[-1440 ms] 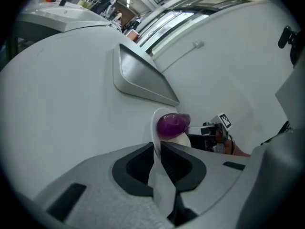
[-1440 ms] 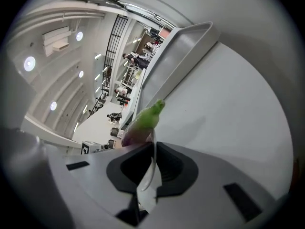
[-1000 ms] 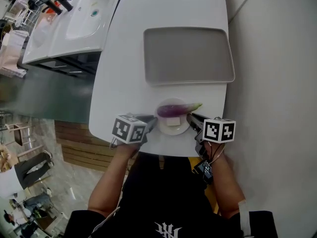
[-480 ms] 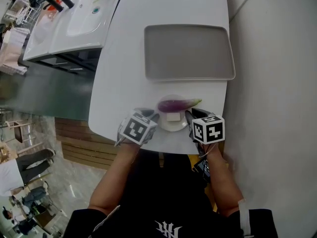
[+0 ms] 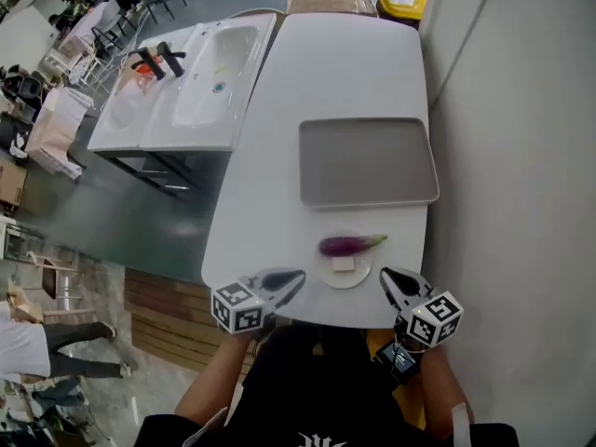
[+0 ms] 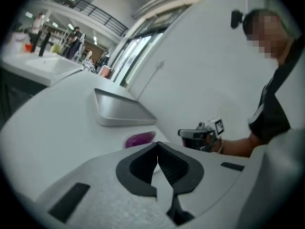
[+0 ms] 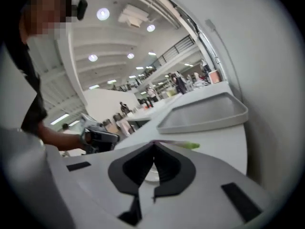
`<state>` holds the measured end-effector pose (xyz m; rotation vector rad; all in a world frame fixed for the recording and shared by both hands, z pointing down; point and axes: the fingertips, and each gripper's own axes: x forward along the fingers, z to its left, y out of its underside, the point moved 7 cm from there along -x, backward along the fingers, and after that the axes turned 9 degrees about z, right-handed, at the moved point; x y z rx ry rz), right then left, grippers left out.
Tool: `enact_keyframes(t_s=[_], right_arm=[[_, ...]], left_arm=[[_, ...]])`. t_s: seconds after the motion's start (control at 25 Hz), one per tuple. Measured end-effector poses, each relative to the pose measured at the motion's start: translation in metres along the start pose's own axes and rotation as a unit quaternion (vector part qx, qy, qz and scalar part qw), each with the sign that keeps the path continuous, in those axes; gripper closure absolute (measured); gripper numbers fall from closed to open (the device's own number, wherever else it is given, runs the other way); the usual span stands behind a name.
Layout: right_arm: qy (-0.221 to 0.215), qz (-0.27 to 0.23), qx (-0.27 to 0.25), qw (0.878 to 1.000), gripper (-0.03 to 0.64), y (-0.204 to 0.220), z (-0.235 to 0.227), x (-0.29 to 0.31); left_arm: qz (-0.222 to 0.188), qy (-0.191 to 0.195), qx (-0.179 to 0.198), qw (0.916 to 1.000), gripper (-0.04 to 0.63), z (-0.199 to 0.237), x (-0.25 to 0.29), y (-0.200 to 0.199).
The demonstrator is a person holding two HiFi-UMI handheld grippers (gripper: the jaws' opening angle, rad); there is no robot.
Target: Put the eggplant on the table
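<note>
Eggplant [image 5: 350,244] lies on a small plate [image 5: 345,270] near the front edge of the counter [image 5: 270,184], just short of the grey tray [image 5: 368,161]; not yet on bare counter; long axis runs across the head view, green stem toward the right. Left hand-held gripper [image 5: 284,281] and right hand-held gripper [image 5: 395,284] both fully closed, nothing between the jaws; they flank the plate, set back toward the person. Neither looks clearly nearer; right one faces the stem end, left the purple end; judgement: either must open before reaching forward.
</note>
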<state>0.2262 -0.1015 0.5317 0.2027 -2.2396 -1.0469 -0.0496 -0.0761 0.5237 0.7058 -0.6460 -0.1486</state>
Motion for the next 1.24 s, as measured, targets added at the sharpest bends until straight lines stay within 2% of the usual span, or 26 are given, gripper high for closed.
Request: enact_keyframes(t_s=[0.08, 0.16, 0.28, 0.36, 0.4, 0.52, 0.6, 0.68, 0.76, 0.96, 1.08, 1.24], right_arm=[[-0.081, -0.041, -0.013, 0.996, 0.612, -0.007, 0.048, -0.032], [-0.132, -0.099, -0.038, 0.986, 0.612, -0.030, 0.090, -0.051], [-0.146, -0.162, -0.070, 0.973, 0.614, -0.056, 0.134, -0.051], [-0.143, -0.175, -0.078, 0.971, 0.614, -0.063, 0.158, -0.041], [-0.144, -0.180, -0.081, 0.970, 0.614, -0.066, 0.170, -0.038], [-0.143, -0.181, -0.098, 0.968, 0.614, -0.070, 0.199, -0.034], [-0.127, -0.174, -0.109, 0.970, 0.614, -0.064, 0.213, -0.037], [-0.107, -0.167, -0.107, 0.974, 0.614, -0.051, 0.221, -0.040], [-0.092, -0.165, -0.101, 0.977, 0.614, -0.041, 0.221, -0.039], [-0.096, -0.162, -0.112, 0.976, 0.614, -0.034, 0.227, -0.038], [-0.098, -0.167, -0.108, 0.975, 0.614, -0.033, 0.224, -0.051], [-0.107, -0.171, -0.147, 0.968, 0.614, -0.042, 0.229, -0.072]], left_arm=[[-0.050, 0.093, -0.025, 0.9941, 0.589, -0.036, -0.019, 0.010], [-0.114, 0.156, 0.003, 0.9813, 0.589, -0.064, -0.033, -0.005], [-0.181, 0.217, 0.065, 0.9570, 0.589, -0.092, -0.051, -0.032], [-0.193, 0.245, 0.103, 0.9446, 0.589, -0.108, -0.067, -0.041], [-0.192, 0.247, 0.123, 0.9418, 0.589, -0.115, -0.076, -0.043], [-0.181, 0.217, 0.170, 0.9440, 0.589, -0.124, -0.101, -0.037], [-0.174, 0.218, 0.182, 0.9426, 0.589, -0.125, -0.113, -0.025], [-0.178, 0.234, 0.182, 0.9384, 0.589, -0.122, -0.118, -0.008], [-0.179, 0.241, 0.173, 0.9381, 0.589, -0.113, -0.114, 0.005], [-0.208, 0.248, 0.153, 0.9338, 0.589, -0.114, -0.117, 0.004], [-0.187, 0.241, 0.164, 0.9382, 0.589, -0.129, -0.111, 0.005], [-0.181, 0.244, 0.169, 0.9378, 0.589, -0.146, -0.106, 0.001]])
